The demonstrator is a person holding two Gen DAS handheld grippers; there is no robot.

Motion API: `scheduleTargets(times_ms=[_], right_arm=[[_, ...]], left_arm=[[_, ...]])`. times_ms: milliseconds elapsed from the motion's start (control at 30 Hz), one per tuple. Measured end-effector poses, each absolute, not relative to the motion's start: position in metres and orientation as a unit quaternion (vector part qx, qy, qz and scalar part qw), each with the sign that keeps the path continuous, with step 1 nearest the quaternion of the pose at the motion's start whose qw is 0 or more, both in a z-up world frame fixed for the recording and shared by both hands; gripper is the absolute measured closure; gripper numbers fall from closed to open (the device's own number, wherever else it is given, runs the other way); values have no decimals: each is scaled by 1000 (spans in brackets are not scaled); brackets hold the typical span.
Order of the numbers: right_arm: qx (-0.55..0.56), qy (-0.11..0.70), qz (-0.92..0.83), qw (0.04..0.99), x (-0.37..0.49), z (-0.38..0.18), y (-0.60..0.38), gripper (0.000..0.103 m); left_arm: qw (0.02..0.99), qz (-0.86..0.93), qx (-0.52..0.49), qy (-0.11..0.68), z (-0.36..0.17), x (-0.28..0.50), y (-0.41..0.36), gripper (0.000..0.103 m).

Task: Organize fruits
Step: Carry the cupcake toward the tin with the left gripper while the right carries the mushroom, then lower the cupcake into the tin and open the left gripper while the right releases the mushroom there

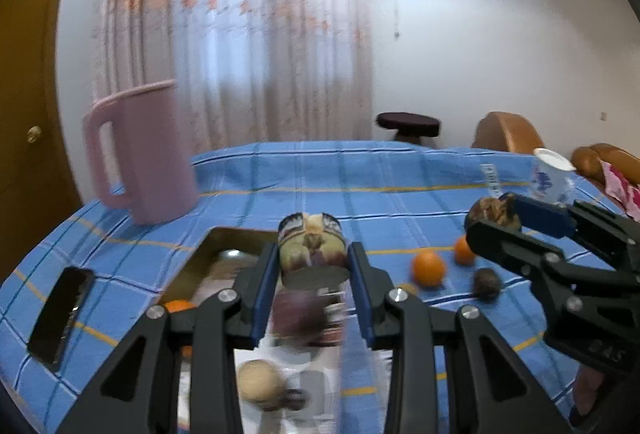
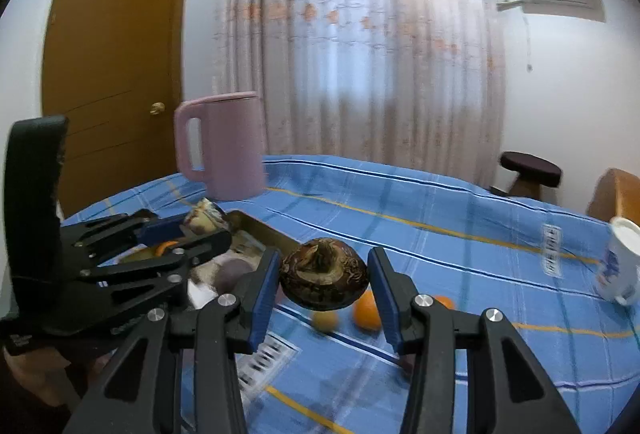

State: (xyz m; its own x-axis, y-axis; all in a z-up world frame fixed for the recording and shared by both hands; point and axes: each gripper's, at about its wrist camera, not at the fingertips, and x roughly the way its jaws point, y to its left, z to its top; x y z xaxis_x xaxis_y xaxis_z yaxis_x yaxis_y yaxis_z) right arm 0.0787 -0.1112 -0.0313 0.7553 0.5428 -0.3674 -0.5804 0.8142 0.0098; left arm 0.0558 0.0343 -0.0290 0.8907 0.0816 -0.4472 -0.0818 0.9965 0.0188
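Left wrist view
My left gripper [image 1: 313, 266]: clamped on a mottled brown-and-cream fruit [image 1: 312, 248], both blue pads pressed to its sides, held above the tray.
Tray [image 1: 208, 254]: gold-rimmed, just below and left of my fingers; its contents are blurred, with an orange piece [image 1: 178, 305] near its left side and a pale round fruit [image 1: 260, 380] nearer me.
My right gripper [image 1: 494, 213]: reaches in from the right edge, closed around a dark brown fruit [image 1: 493, 213].
Loose fruit on the table [image 1: 400, 169]: two oranges [image 1: 429, 268] and a dark round one [image 1: 487, 284], near each other toward the right side.
Pink jug [image 1: 146, 153]: upright, near the table's far left edge.
White cup [image 1: 551, 181]: near the far right edge.
Phone [image 1: 60, 318]: flat near the left edge.

Right wrist view
My right gripper [image 2: 323, 282]: grasping the dark brown fruit [image 2: 323, 280], lifted above the blue cloth.
My left gripper [image 2: 208, 224]: at the left, over the tray [image 2: 268, 230], gripping its fruit.
Oranges [image 2: 367, 310]: on the cloth behind my held fruit.
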Motion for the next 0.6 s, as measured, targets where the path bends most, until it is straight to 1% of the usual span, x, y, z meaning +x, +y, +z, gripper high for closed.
scheduleTargets(times_ms=[300, 600], right_arm=[[-74, 195, 359, 910, 83, -39, -46, 56], [-82, 216, 383, 894, 85, -55, -13, 56]], left_arm=[[961, 94, -15, 260, -41, 52, 90, 67], [956, 105, -20, 275, -52, 50, 111, 67]])
